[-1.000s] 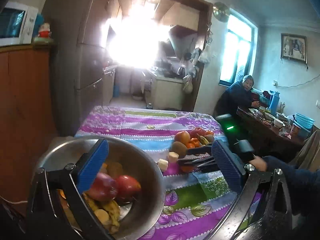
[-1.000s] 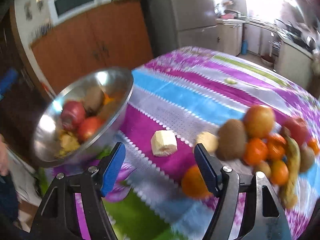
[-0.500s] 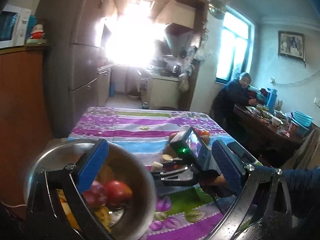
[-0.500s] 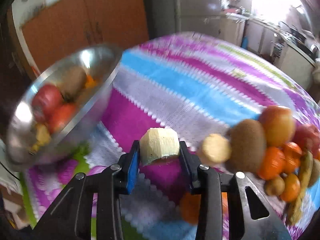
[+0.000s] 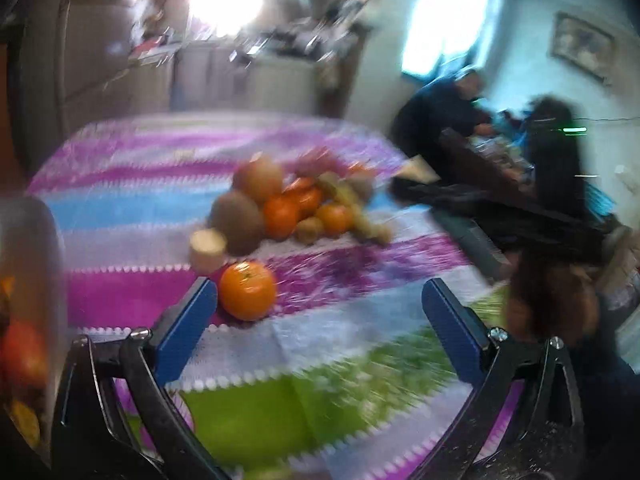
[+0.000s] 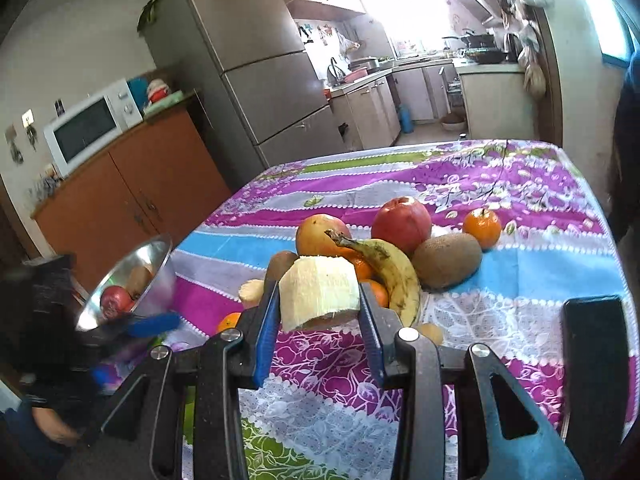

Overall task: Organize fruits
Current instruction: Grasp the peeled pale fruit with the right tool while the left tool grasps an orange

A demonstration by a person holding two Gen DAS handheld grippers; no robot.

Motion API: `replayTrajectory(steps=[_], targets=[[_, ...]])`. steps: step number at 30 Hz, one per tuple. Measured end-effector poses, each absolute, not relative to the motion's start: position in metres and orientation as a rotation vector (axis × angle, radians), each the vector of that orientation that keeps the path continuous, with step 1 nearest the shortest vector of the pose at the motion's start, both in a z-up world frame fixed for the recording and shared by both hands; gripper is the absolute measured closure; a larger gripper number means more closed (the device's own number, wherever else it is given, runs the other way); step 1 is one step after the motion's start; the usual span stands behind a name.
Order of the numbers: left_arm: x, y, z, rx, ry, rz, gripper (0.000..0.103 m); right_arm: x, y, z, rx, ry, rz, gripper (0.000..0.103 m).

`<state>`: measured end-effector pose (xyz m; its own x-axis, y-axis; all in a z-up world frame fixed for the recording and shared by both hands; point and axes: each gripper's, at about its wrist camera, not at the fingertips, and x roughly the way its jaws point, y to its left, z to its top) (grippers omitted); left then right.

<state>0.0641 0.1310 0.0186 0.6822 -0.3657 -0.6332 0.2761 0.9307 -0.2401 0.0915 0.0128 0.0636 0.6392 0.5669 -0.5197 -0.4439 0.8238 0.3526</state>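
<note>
Lifted since the earlier frame, the banana piece (image 6: 318,294) sits clamped in the right gripper (image 6: 319,316). Left gripper (image 5: 320,328) gapes empty. Steel bowl (image 6: 160,276), at the table's (image 6: 520,184) near-left corner, likely awaits it.

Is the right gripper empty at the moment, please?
No, the right gripper has its fingers clamped on a peeled banana piece.

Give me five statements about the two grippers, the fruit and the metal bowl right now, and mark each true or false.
1. The right gripper is shut on a peeled banana piece. True.
2. The left gripper grips an orange. False: it is open, and the orange lies on the tablecloth by its left finger.
3. The metal bowl is empty. False: a red fruit lies in it.
4. An unpeeled banana lies in the fruit pile. True.
5. A microwave sits on the wooden cabinet. True.
</note>
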Motion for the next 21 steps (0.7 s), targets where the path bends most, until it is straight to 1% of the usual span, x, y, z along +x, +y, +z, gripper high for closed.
replayTrajectory(steps=[1, 3, 5, 6, 8, 9, 13, 14, 17, 21], targets=[[0.073, 0.131, 0.008, -0.125, 0.765, -0.334, 0.005, 0.092, 0.012, 0.063, 0.21, 0.658, 0.593, 0.062], [0.085, 0.13, -0.005, -0.123, 0.804, -0.319, 0.015, 0.091, 0.011, 0.064, 0.222, 0.652, 0.609, 0.062], [0.091, 0.133, -0.012, -0.129, 0.832, -0.29, 0.032, 0.09, 0.009, 0.065, 0.23, 0.647, 0.624, 0.062], [0.093, 0.136, -0.013, -0.144, 0.844, -0.286, 0.036, 0.089, 0.01, 0.065, 0.233, 0.646, 0.627, 0.062], [0.095, 0.138, -0.013, -0.145, 0.85, -0.279, 0.047, 0.09, 0.009, 0.064, 0.247, 0.649, 0.631, 0.062], [0.097, 0.138, -0.014, -0.136, 0.863, -0.271, 0.049, 0.091, 0.009, 0.063, 0.252, 0.651, 0.632, 0.062], [0.104, 0.128, -0.015, -0.089, 0.885, -0.278, 0.05, 0.092, 0.009, 0.058, 0.262, 0.663, 0.628, 0.062], [0.104, 0.128, -0.015, -0.082, 0.884, -0.281, 0.057, 0.092, 0.008, 0.058, 0.261, 0.662, 0.621, 0.062], [0.101, 0.129, -0.013, -0.074, 0.868, -0.3, 0.057, 0.089, 0.007, 0.061, 0.245, 0.646, 0.578, 0.062], [0.085, 0.12, 0.011, -0.038, 0.765, -0.303, 0.057, 0.085, 0.002, 0.072, 0.219, 0.607, 0.488, 0.062]])
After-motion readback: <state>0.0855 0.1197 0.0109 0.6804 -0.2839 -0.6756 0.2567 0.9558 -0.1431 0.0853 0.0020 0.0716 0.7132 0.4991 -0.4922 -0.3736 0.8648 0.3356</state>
